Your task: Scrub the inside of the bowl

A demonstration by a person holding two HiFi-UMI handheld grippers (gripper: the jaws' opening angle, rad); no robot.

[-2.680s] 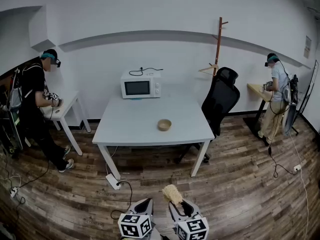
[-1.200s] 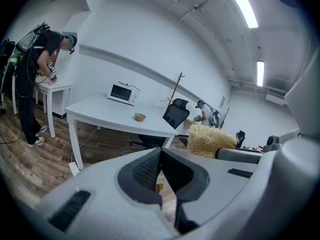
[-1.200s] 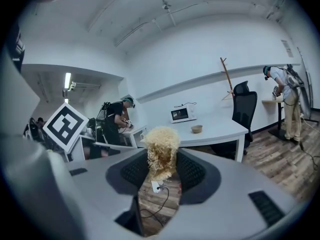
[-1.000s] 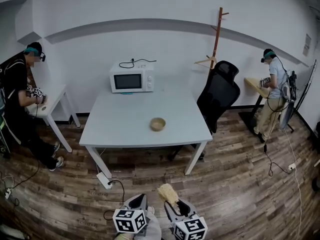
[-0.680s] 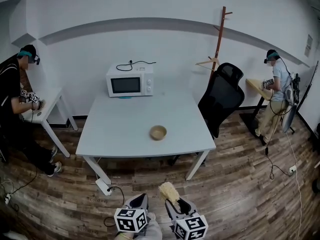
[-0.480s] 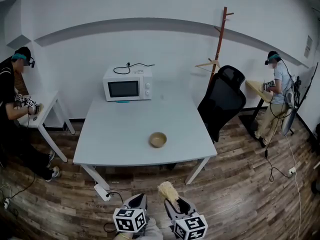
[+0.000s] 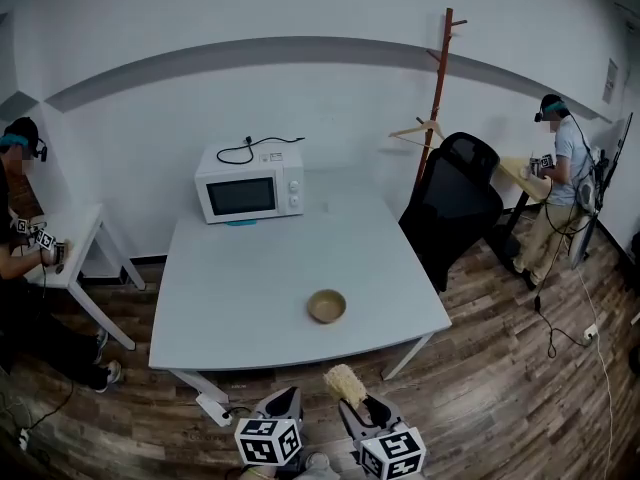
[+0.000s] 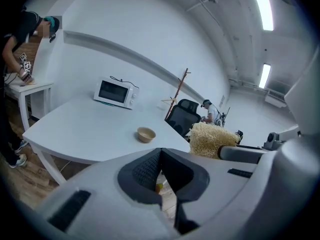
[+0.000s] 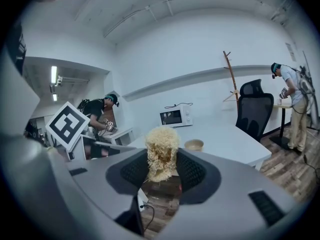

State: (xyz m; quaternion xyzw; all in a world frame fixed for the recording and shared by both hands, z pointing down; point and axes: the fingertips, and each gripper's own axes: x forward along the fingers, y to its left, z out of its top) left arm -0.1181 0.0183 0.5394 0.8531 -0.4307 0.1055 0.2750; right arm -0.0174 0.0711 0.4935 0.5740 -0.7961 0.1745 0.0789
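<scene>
A small tan bowl (image 7: 327,306) stands empty on the white table (image 7: 240,298), near its front edge. Both grippers hang low in front of the table, short of that edge. My right gripper (image 7: 353,406) is shut on a pale yellow fibrous scrubber (image 7: 344,382), whose tuft sticks up between the jaws. From the right gripper view the scrubber (image 9: 161,151) fills the gap, with the bowl (image 9: 193,144) beyond it to the right. My left gripper (image 7: 284,400) is shut with nothing in it; its view has the bowl (image 8: 146,134) ahead and the scrubber (image 8: 212,140) at the right.
A white microwave (image 7: 250,183) sits at the table's back left. A black office chair (image 7: 452,203) and a wooden coat stand (image 7: 437,88) are at the right. One person works at a side table (image 7: 70,238) on the left, another (image 7: 560,178) at far right. A power strip (image 7: 213,408) lies on the floor.
The view has closed in on the table, so the bowl and front edge now lie nearer the grippers. Both grippers keep their pose, and the scrubber stays held.
</scene>
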